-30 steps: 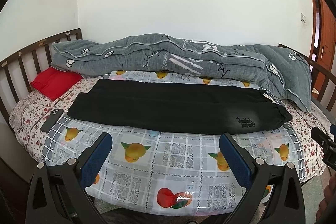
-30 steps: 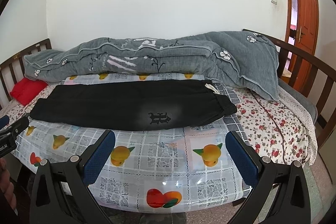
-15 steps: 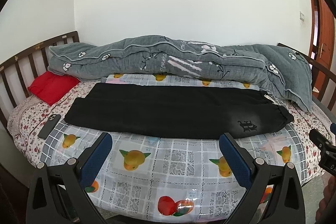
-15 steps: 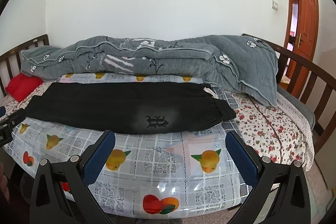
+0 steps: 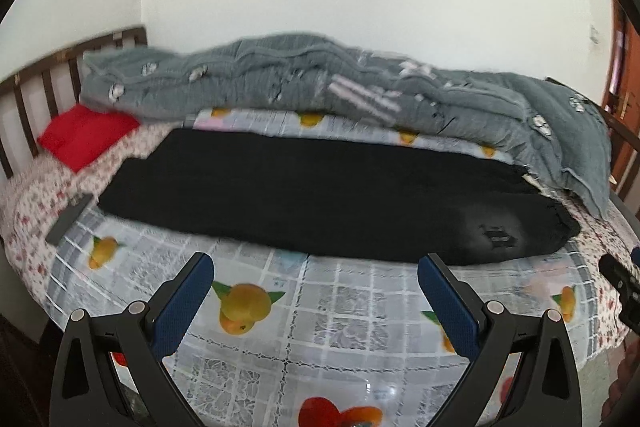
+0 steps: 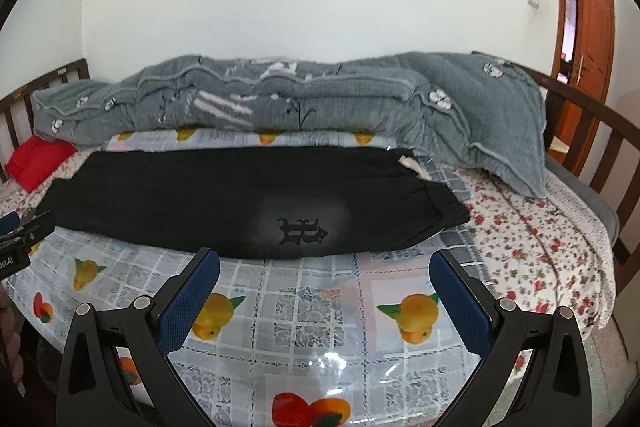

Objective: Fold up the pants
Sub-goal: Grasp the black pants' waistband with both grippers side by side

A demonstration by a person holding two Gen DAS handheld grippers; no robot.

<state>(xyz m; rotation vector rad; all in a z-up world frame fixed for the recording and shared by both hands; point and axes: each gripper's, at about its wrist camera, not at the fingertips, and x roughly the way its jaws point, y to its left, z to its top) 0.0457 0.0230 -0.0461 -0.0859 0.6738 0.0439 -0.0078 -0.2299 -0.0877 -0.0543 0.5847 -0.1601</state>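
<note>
Black pants (image 5: pixel 320 195) lie flat and lengthwise across the bed on a fruit-print plastic sheet (image 5: pixel 344 311), waistband to the right, legs to the left. A dark logo on a pale patch (image 6: pixel 302 229) sits near the waist end. My left gripper (image 5: pixel 316 291) is open and empty, above the sheet in front of the pants' middle. My right gripper (image 6: pixel 324 285) is open and empty, just in front of the logo end of the pants (image 6: pixel 248 203). Neither touches the cloth.
A grey quilt (image 5: pixel 340 95) is bunched along the wall behind the pants. A red pillow (image 5: pixel 84 135) and a dark phone (image 5: pixel 68 219) lie at the left. Wooden rails (image 6: pixel 592 131) ring the bed. An orange door (image 6: pixel 588 11) stands at the right.
Both grippers have moved closer to the bed and pants, which now look larger. The left view has tilted and blurred. Both jaws stay open.
</note>
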